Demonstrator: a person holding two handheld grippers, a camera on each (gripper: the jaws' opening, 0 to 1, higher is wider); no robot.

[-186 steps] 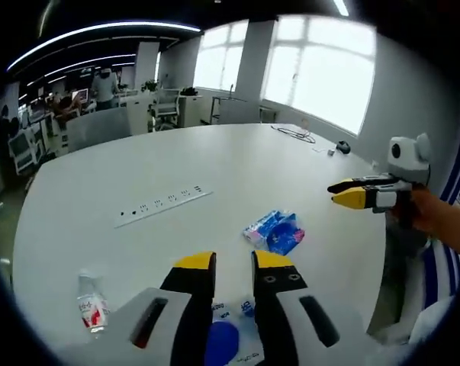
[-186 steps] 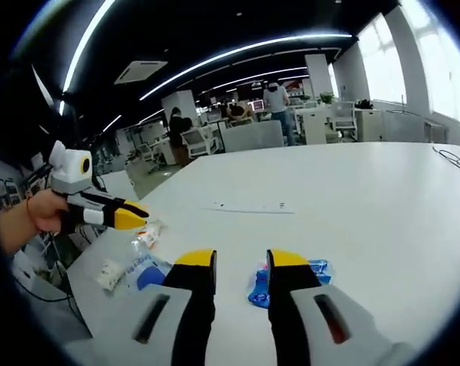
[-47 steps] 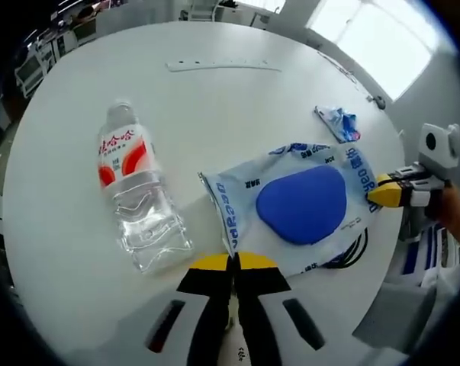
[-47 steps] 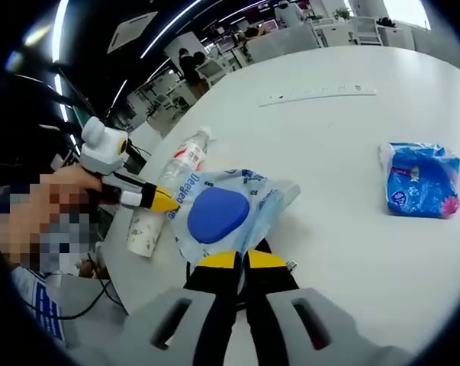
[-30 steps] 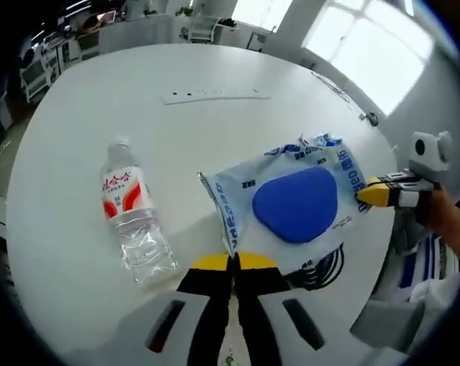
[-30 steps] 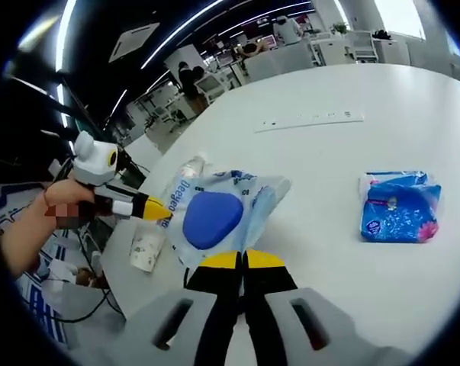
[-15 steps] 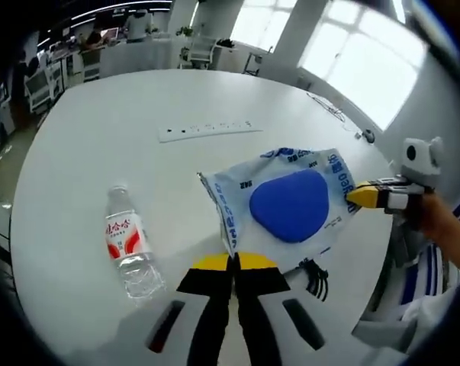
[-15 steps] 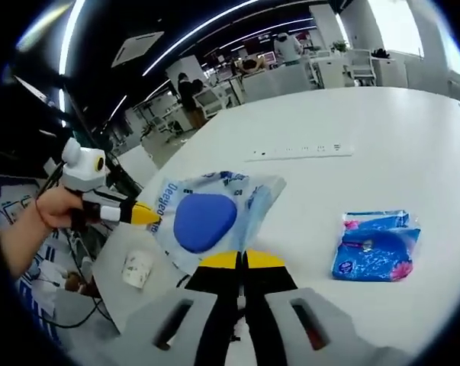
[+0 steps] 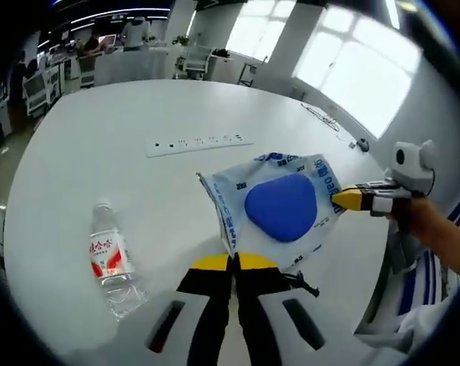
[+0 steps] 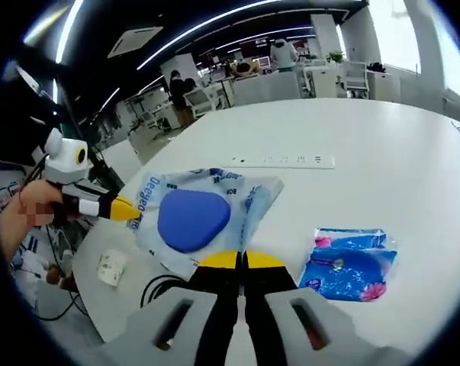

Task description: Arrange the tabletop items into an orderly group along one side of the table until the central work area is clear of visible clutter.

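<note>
Both hand-held grippers (image 9: 233,263) (image 10: 241,263) are pinching the bag (image 9: 279,206) at opposite edges; it's looking light, soft, slippery.

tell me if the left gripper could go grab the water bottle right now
Probably not yet: the left gripper is shut on the bag, shared with the right gripper. The water bottle lies unobstructed nearby.

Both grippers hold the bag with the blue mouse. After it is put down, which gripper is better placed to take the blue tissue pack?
Probably the right gripper. In its view the blue tissue pack lies close beside its jaws. The left gripper, shut on the mouse bag, has the water bottle nearer.
</note>
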